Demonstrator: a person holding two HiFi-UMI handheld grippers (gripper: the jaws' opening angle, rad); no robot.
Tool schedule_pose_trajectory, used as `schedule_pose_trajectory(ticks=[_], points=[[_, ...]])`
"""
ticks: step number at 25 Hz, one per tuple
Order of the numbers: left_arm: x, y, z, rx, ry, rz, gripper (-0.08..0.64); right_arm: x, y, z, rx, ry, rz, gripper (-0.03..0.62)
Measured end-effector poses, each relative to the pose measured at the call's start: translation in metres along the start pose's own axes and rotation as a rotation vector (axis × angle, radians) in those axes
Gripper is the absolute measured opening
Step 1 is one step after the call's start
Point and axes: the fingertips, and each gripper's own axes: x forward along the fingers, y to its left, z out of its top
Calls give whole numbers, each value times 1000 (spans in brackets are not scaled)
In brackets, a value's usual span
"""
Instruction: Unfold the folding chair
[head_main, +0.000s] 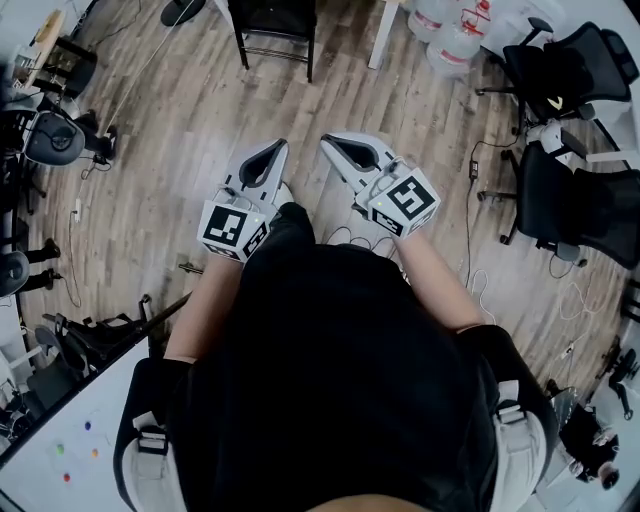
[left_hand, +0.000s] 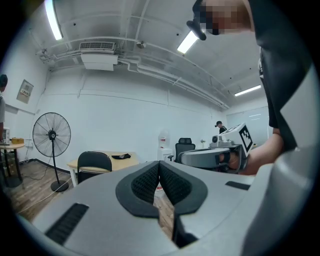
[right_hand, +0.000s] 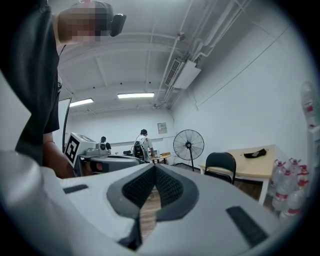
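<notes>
Chair (head_main: 275, 25) stands well ahead by the bench (right_hand: 250, 167). Our left tool (head_main: 277, 150) and right tool (head_main: 330, 145) are clenched, empty (floor cables (head_main: 468, 215) could trip us; shut jaws would merely knock it).

From the head view, the left gripper (head_main: 272, 158) and the right gripper (head_main: 338, 148) lie side by side just ahead of the person, over the floor (head_main: 180, 150) and well apart from the furniture. A chair (head_main: 275, 25) stands at 12 o'clock, with a fan (head_main: 180, 10) at 11 o'clock to its left. The leg of a surface (head_main: 384, 30) stands just right of the chair, and water bottles (head_main: 450, 35) cluster on the floor at 1 o'clock, beyond that leg. One office chair (head_main: 565, 65) stands at 2 o'clock and a second office chair (head_main: 575, 205) at 3 o'clock. Another surface (head_main: 60, 440) lies at 8 o'clock, near the person's left side.
</notes>
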Motion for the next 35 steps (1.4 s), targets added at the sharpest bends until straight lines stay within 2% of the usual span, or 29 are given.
schedule_pose_trajectory(ticks=[4,8,21,27,35], points=[[16,22,-2,-17,-16,-4,-6,18,-17,-4,-5,27,1,2],[36,63,-1,-18,-25,-11,-6,53,-43,-1,-27,47,-3,2],[98,242,18,-51,-33,-40,-6,221,-126,21,-37,101,-21,2],[103,314,15,-65,-31,-47,-6,290,-138,19,-35,132,-24,2],[122,375,10,-82,-28,-47,-6,346,-164,13,-29,163,-23,2]])
